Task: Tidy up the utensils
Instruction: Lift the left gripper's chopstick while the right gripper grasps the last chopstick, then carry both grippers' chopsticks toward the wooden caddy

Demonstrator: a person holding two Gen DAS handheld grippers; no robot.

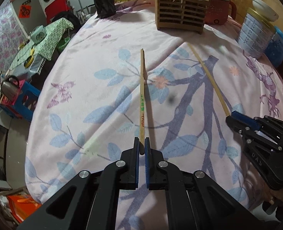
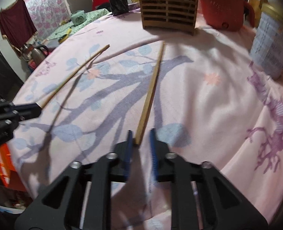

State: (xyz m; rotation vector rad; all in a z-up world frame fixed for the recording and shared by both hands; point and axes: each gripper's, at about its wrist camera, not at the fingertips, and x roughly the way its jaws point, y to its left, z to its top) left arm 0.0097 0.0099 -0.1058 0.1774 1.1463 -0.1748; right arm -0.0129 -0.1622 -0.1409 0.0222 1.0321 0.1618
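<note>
You had the left gripper (image 1: 141, 145) clenched on one chopstick (image 1: 142, 95); your right gripper (image 2: 140, 140) looked not quite clamped on the other chopstick (image 2: 151, 90). Confirm that grip, then carry both toward the wooden holder (image 1: 180, 15) at twelve o'clock.

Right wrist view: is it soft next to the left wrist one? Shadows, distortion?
Right wrist view: motion-smeared, worst on the tin and the right claw. Left wrist view: sharp, print on the chopstick is crisp. Both: heavy fisheye bowing of the tablecloth, dark corners, hard chopstick shadows on the cloth; no strong glare.
</note>
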